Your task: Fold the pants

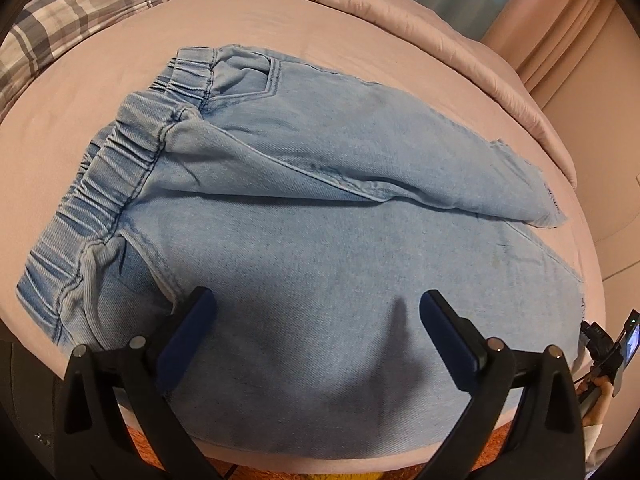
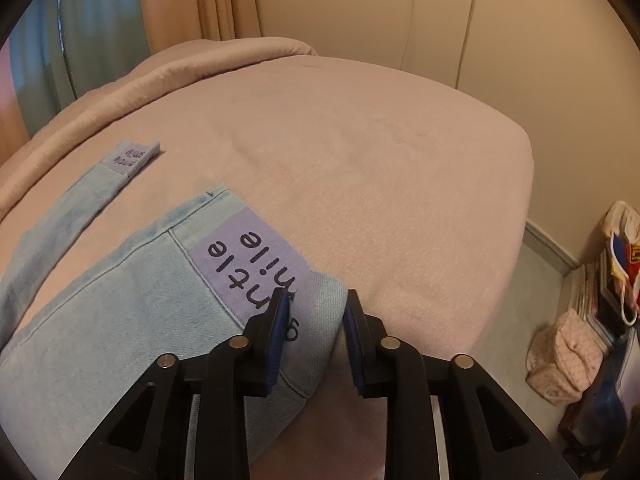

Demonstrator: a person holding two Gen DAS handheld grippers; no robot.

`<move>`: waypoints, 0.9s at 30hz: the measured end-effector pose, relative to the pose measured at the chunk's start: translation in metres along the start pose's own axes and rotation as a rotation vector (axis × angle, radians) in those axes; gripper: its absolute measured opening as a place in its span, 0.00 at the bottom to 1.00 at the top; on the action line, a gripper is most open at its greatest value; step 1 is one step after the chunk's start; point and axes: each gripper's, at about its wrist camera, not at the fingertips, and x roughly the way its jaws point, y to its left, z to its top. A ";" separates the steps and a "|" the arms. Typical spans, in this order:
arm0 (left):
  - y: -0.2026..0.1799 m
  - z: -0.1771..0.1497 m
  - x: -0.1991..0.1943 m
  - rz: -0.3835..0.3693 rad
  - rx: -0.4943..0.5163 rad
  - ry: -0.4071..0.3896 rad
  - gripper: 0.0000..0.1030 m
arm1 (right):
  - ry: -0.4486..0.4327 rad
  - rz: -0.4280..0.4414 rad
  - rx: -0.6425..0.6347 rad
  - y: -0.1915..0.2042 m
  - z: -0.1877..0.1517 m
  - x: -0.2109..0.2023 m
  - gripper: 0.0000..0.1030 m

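Light blue denim pants (image 1: 320,208) lie spread on a pink bed (image 1: 100,80), waistband at the left, both legs running right, the far leg creased over the near one. My left gripper (image 1: 316,300) is open above the near leg's thigh, with no cloth between its pads. In the right wrist view, my right gripper (image 2: 314,320) has its blue pads around the cuff (image 2: 320,304) of the near leg (image 2: 120,300), beside a lilac label (image 2: 248,264); the jaws stand a little apart with cloth between them. The far leg's cuff (image 2: 130,158) lies flat further off.
A plaid pillow (image 1: 80,8) and a rolled pink quilt (image 1: 400,12) lie at the bed's far side. Bags and stacked magazines (image 2: 592,312) stand on the floor to the right of the bed. A wall and a hanging cable (image 2: 464,32) lie beyond.
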 end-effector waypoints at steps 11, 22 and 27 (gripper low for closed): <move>-0.011 0.016 -0.062 -0.135 0.012 -0.150 0.96 | -0.124 0.069 0.054 -0.005 0.030 -0.062 0.77; 0.007 0.021 -0.071 -0.096 -0.062 -0.180 0.98 | -0.073 0.678 -0.154 0.137 0.053 -0.126 0.91; 0.024 0.023 -0.066 -0.121 -0.130 -0.169 0.95 | 0.086 0.732 -0.265 0.230 0.059 -0.123 0.91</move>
